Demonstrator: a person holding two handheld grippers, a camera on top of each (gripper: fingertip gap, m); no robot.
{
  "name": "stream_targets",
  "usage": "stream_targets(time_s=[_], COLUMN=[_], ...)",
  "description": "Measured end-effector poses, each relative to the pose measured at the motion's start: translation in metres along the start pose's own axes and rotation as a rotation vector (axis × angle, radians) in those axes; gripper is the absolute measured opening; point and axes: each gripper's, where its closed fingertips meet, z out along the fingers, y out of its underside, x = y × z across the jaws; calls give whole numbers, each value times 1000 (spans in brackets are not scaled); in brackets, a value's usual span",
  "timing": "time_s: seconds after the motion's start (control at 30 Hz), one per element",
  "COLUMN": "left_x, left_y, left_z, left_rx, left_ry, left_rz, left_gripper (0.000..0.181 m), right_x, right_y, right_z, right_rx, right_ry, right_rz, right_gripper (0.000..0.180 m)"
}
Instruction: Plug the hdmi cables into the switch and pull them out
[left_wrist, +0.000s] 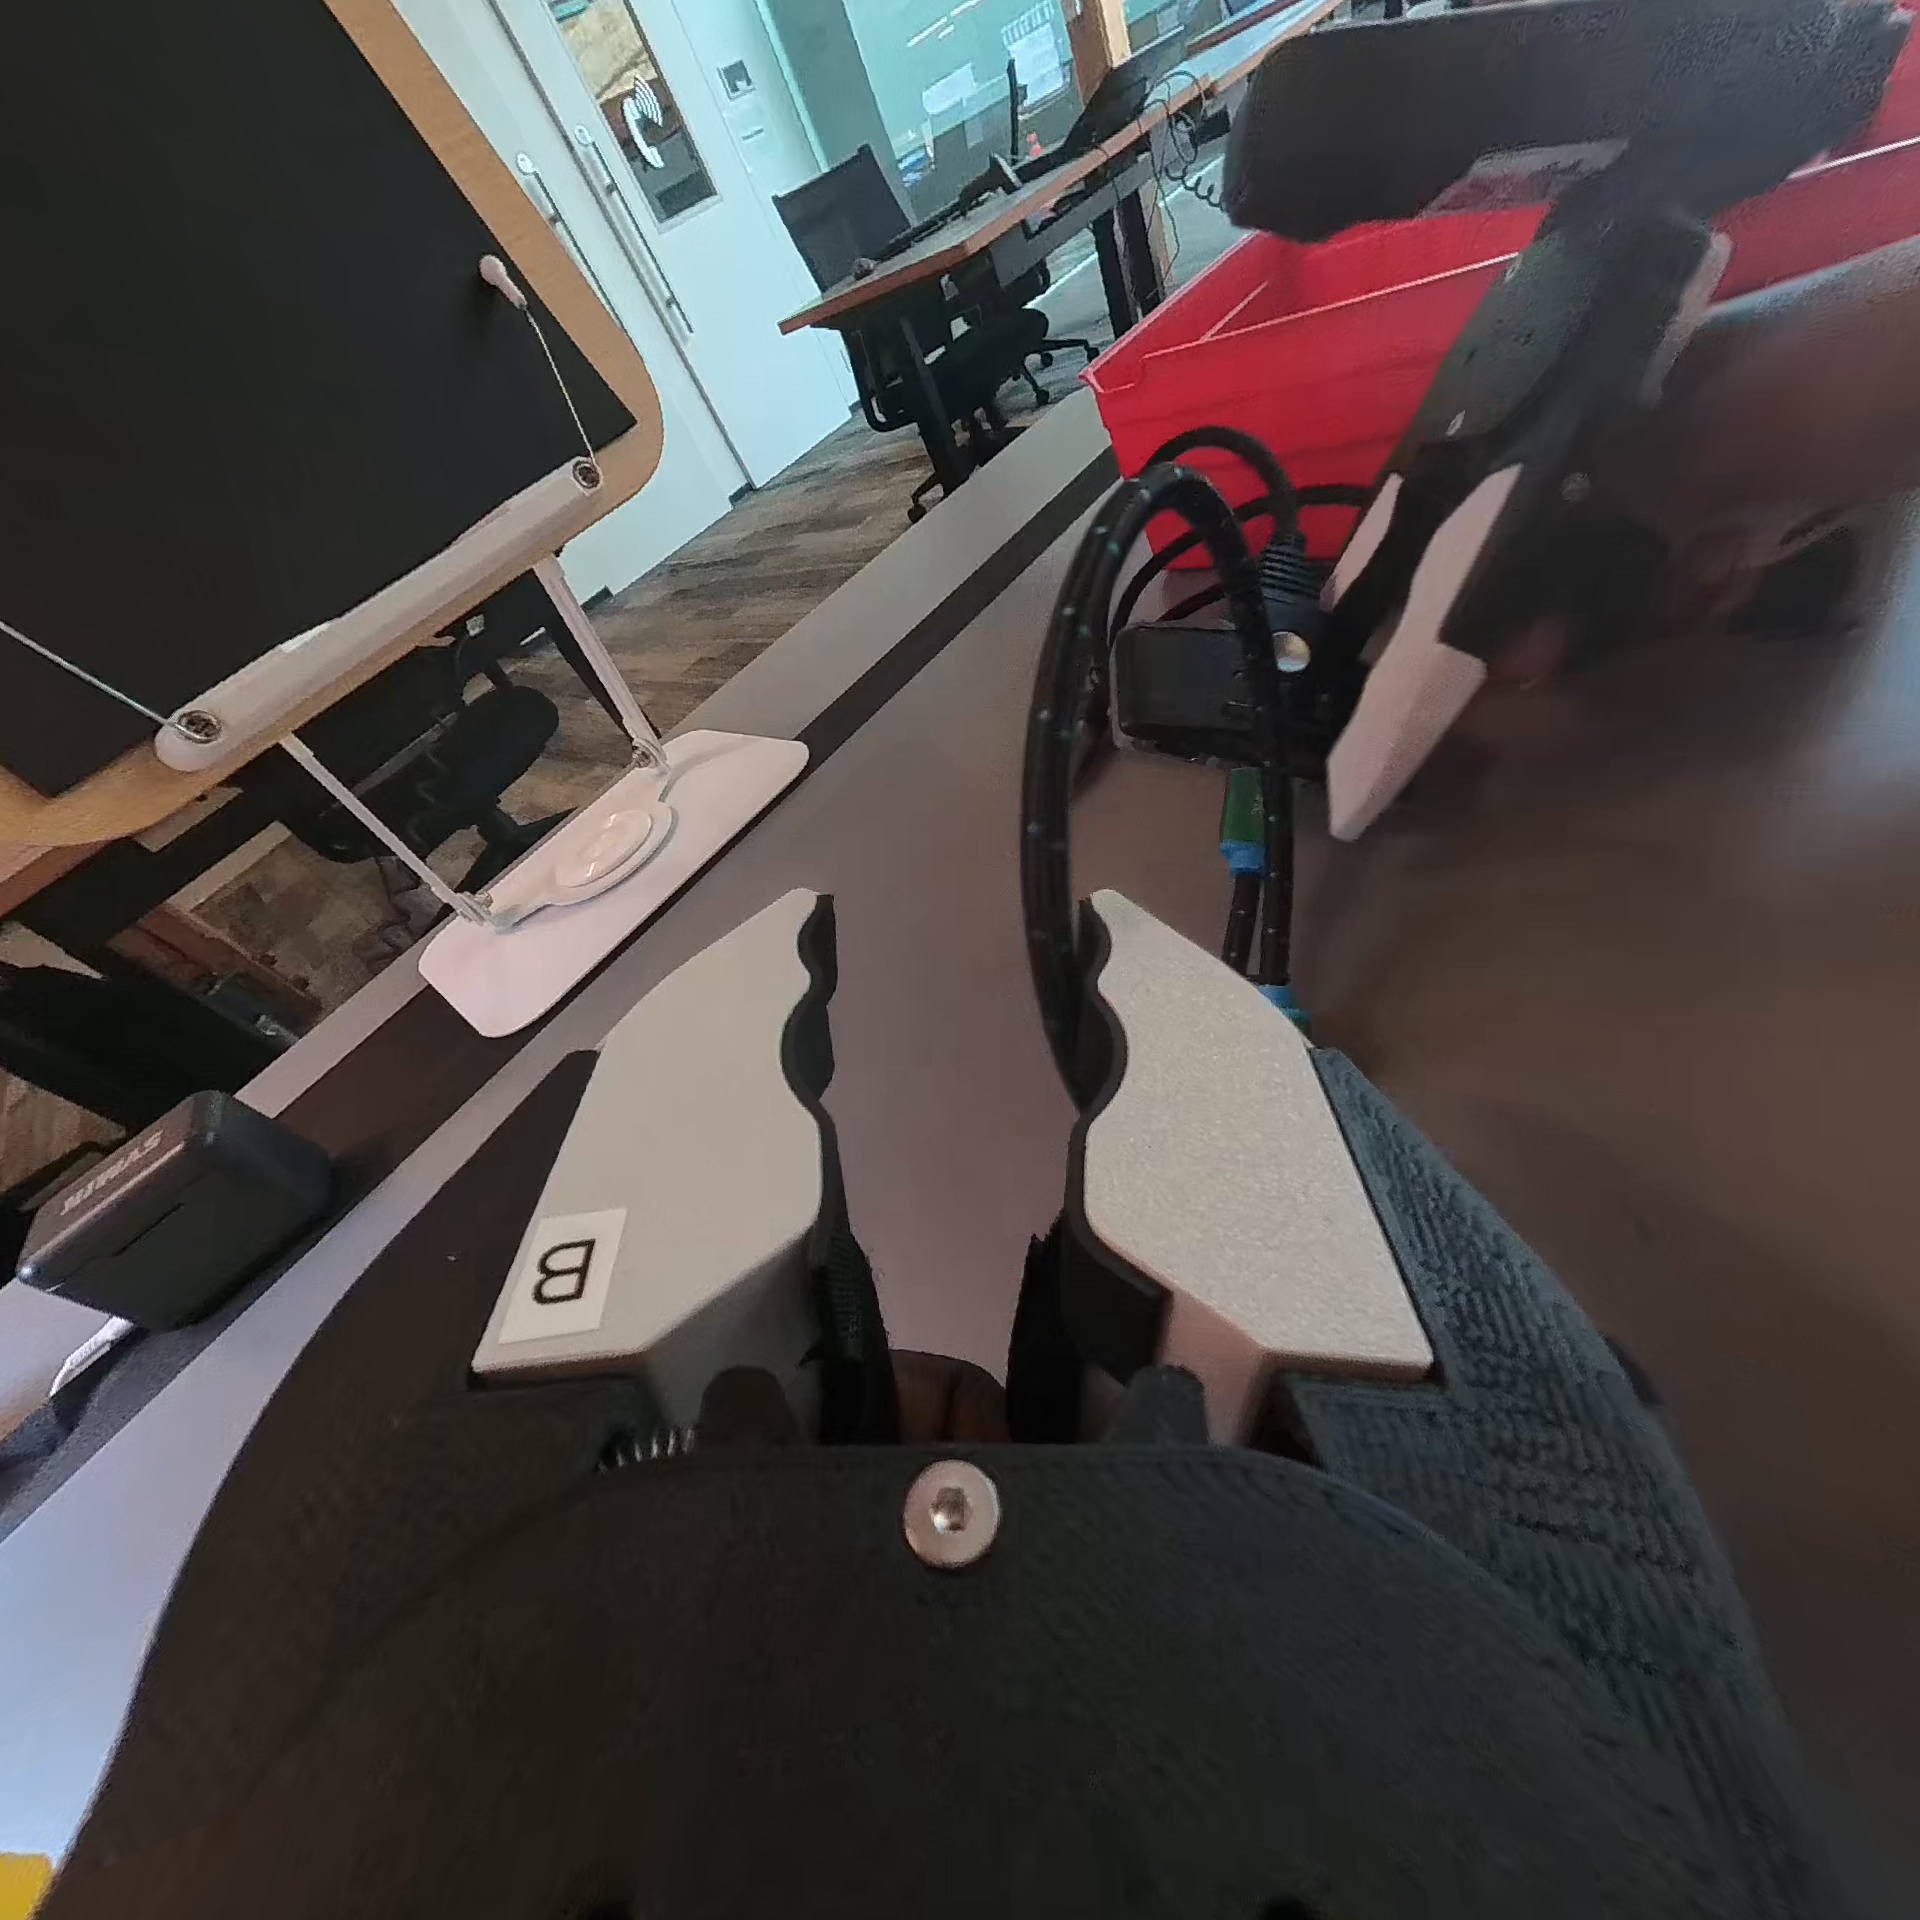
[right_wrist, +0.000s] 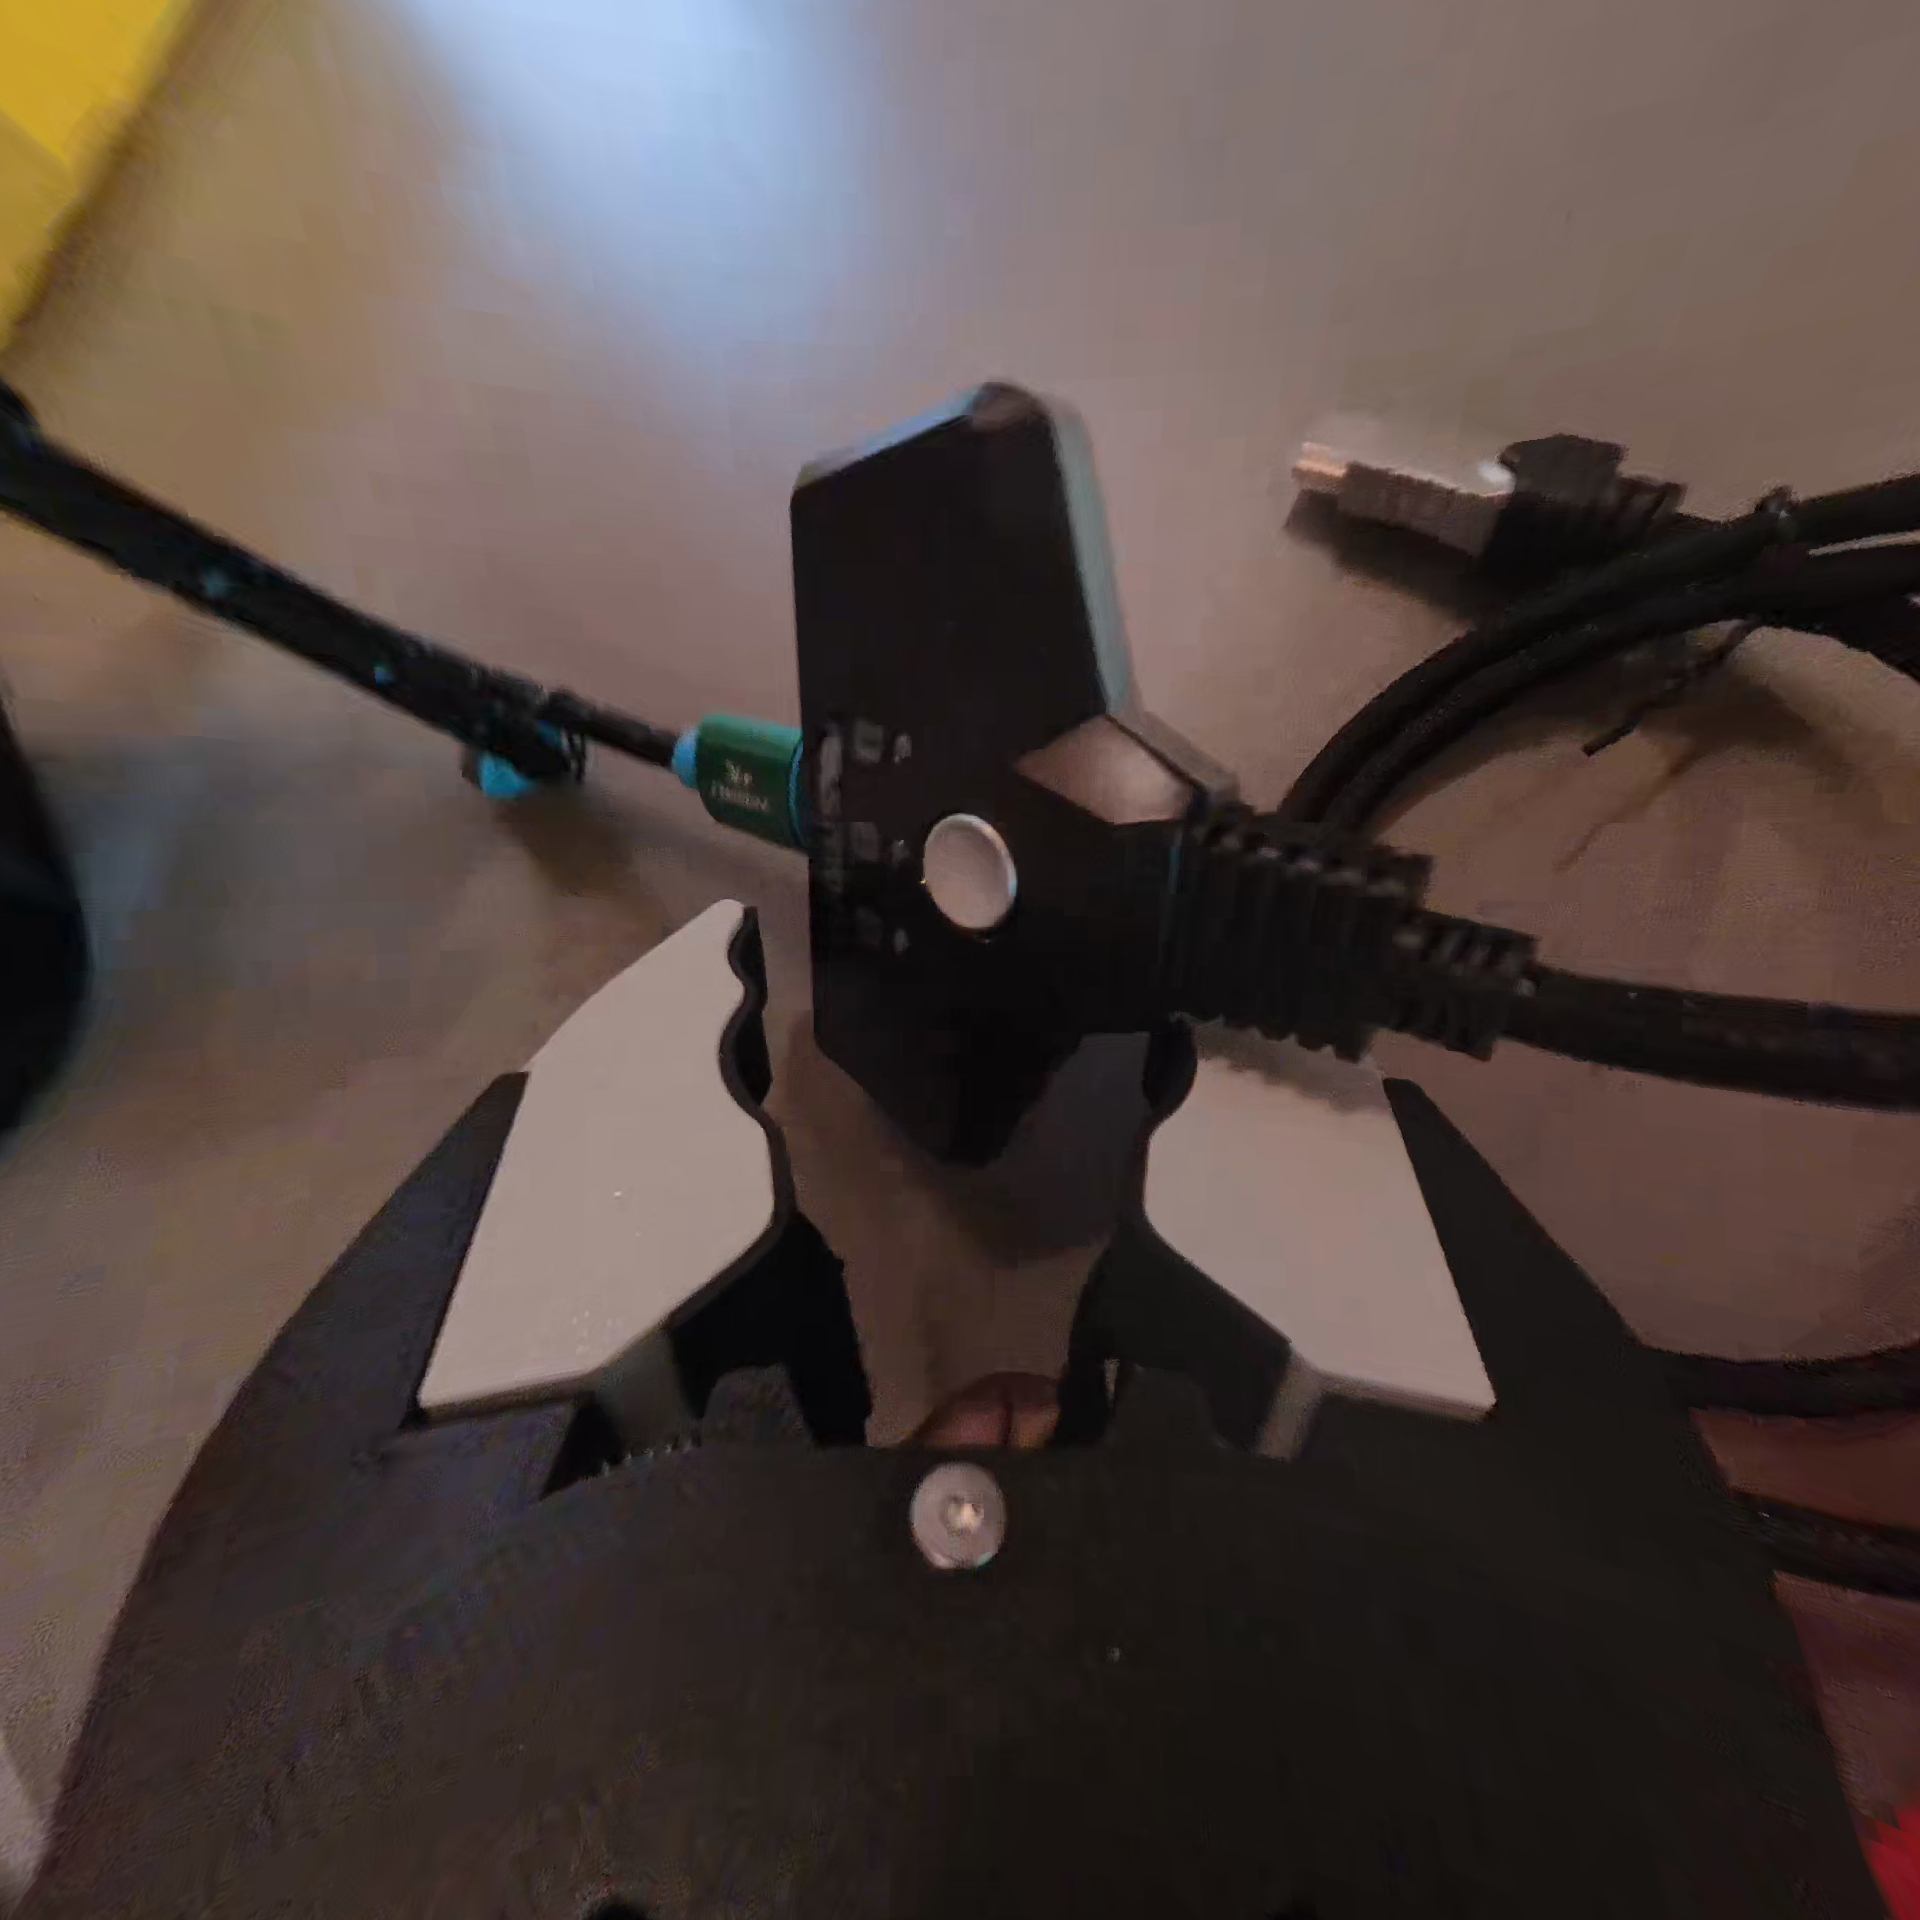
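The black hdmi switch (right_wrist: 935, 644) lies on the brown table, with a silver button (right_wrist: 969, 871) on top. A green hdmi plug (right_wrist: 743, 779) sits in its left side, and its braided black cable (right_wrist: 312, 623) runs off to the left. The switch's own thick cable (right_wrist: 1351, 935) leaves to the right. A loose plug (right_wrist: 1382, 488) lies beyond it. My right gripper (right_wrist: 956, 997) is open, its jaws astride the switch's near end. My left gripper (left_wrist: 956, 935) is open and empty. The braided cable (left_wrist: 1044, 790) loops up beside its right finger toward the switch (left_wrist: 1184, 675).
A red bin (left_wrist: 1299, 343) stands behind the switch. A white stand base (left_wrist: 623, 862) holding a black wood-framed board (left_wrist: 260, 364) sits at the table's left edge. A small black box (left_wrist: 177, 1205) lies near left. A yellow thing (right_wrist: 62, 125) shows at far left.
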Motion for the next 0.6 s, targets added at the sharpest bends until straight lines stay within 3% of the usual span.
stream_targets(time_s=[0.2, 0.33, 0.5, 0.6], left_x=[0, -1, -3, -1], left_y=[3, 2, 0, -4], left_z=[2, 1, 0, -4], left_rx=[-13, -9, 0, 17], left_ry=[-8, -12, -19, 2], left_rz=[16, 10, 13, 35], left_gripper=[43, 44, 43, 44], right_x=[-29, -63, -97, -109], right_y=[38, 60, 29, 12], right_z=[-19, -45, -74, -87], right_rx=[-280, -390, -189, -24], right_ry=[-88, -374, -673, -764], right_rz=[-179, -181, -150, -257], right_gripper=[76, 65, 47, 44])
